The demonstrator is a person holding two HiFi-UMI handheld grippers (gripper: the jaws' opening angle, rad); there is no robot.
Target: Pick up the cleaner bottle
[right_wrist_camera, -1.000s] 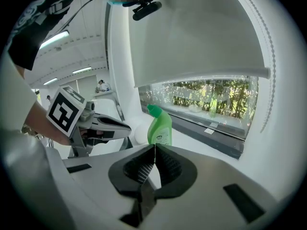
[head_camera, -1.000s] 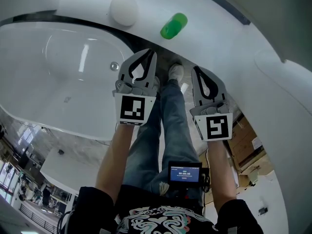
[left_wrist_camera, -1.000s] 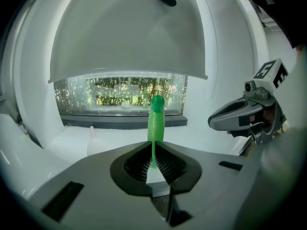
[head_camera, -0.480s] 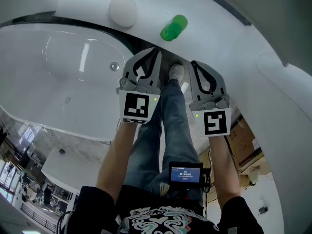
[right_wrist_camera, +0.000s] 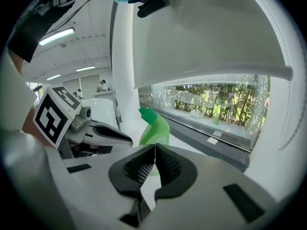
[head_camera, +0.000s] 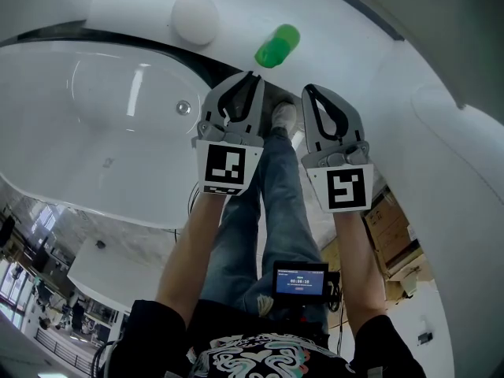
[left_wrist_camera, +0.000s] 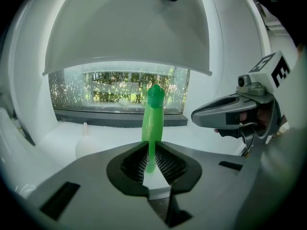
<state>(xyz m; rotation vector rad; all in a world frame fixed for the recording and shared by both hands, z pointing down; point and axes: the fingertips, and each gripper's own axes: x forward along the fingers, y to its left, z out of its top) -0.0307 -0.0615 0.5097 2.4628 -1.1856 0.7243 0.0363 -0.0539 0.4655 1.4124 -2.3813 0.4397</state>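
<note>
On the white ledge (head_camera: 346,30) at the far edge of the scene: one cleaner bottle (head_camera: 277,44), green and translucent, with a green cap on an angled neck. It is seen standing upright in both gripper views and is touched by nothing.

Just short of the cleaner bottle, on the person's side: left claw (head_camera: 252,77), grey, with a marker cube (head_camera: 228,168) carried behind it. Its jaws are pressed together and nothing is held. In the left gripper view the bottle is framed straight beyond the tips, apart from them.

Also short of the cleaner bottle, slightly to its right: right claw (head_camera: 309,90), of the same make, with its own square-marked block (head_camera: 349,189). Its jaws are likewise closed tip to tip and are empty. In the right gripper view the bottle is seen ahead of them.

Left of the cleaner bottle, on the same ledge: one white round-bodied container (head_camera: 194,16), with a thin stem rising from it. What it is cannot be told.

Left of the cleaner bottle and nearer the person: one bathtub (head_camera: 47,179), white, with a round metal drain (head_camera: 183,107) set in its floor.

Behind the cleaner bottle: one window (left_wrist_camera: 120,87), greenery visible through it, above a dark sill (left_wrist_camera: 120,120).

On the person's side of the cleaner bottle, below both claws: blue jeans (head_camera: 276,203), one light shoe (head_camera: 283,116), and a small lit screen (head_camera: 299,279) worn at the waist.
</note>
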